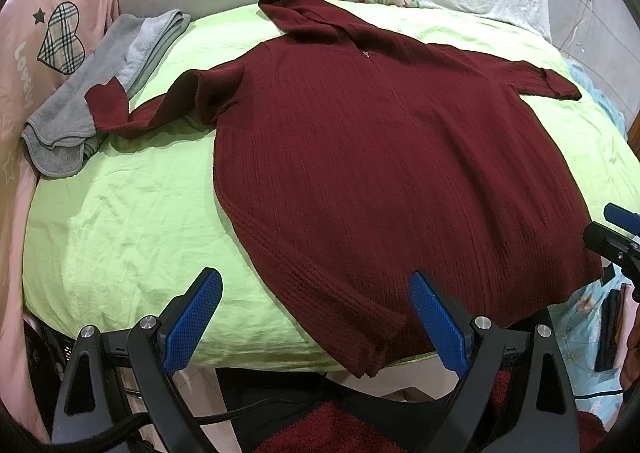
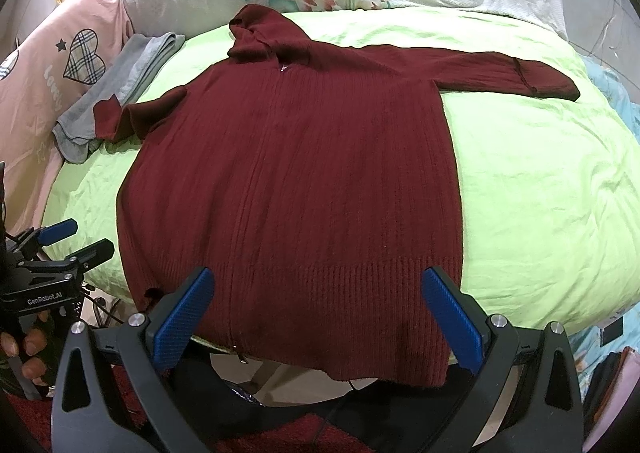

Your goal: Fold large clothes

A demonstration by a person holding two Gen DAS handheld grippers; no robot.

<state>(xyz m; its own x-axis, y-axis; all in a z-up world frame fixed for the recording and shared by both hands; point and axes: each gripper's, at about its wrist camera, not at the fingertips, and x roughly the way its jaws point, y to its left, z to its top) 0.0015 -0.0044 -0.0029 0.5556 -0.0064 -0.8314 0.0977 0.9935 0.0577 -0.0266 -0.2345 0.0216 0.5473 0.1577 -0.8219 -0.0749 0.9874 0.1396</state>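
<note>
1. Three risks stand out: the maroon hooded sweater point(image 2: 292, 181) lies flat on the green bed sheet point(image 2: 540, 193), its hem hanging over the near edge, so a tug could slide it off
2. The left sleeve point(image 1: 132, 109) is bunched and overlaps the grey towel point(image 1: 100, 93); lifting it may drag the towel along
3. Both the left gripper point(image 1: 316, 317) and right gripper point(image 2: 316, 317) have jaws wide apart, empty; a shallow pinch on thick ribbed knit could slip

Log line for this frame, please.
phase: pre-grasp | maroon hooded sweater flat on green sheet | left gripper open | right gripper open
</note>
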